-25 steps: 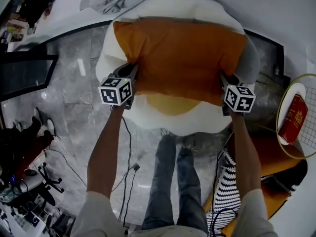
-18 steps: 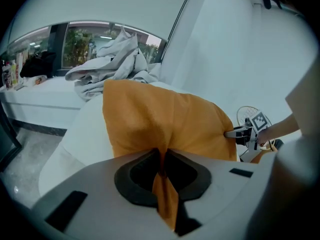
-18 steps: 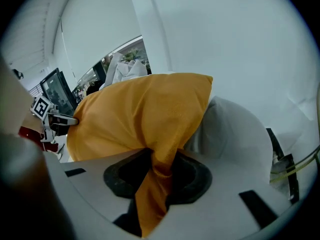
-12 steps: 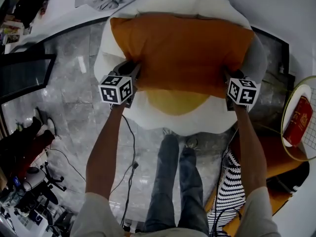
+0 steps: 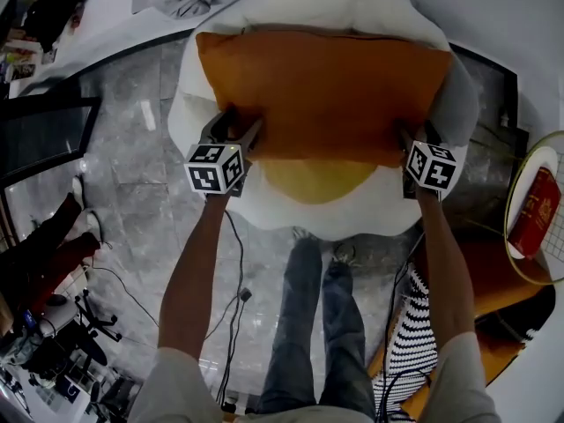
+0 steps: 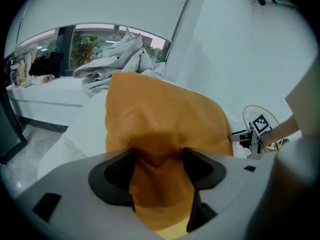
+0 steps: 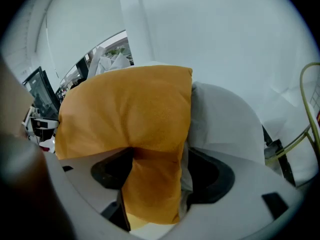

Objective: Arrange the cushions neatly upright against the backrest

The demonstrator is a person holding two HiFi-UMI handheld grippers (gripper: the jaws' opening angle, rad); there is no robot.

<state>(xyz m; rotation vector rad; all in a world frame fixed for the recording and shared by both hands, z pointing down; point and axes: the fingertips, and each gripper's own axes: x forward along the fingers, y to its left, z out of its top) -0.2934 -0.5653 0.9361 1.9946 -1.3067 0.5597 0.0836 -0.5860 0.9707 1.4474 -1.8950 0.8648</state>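
Left gripper [image 5: 240, 126] eased back, jaws opening round orange cushion [image 5: 326, 91] on white chair [image 5: 370, 211].

place: office-like workroom | cues: office chair [image 5: 81, 314], floor cables [image 5: 231, 276], monitor [image 5: 42, 137]

Head view looks steeply down; both gripper views face the orange cushion [image 5: 326, 95] closely.

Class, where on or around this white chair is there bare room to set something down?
Free: white chair rim below the yellow cushion; marble floor left of it. Crowded: the orange cushion fills the rear, its lower corners between the opening jaws of the left gripper and right gripper.
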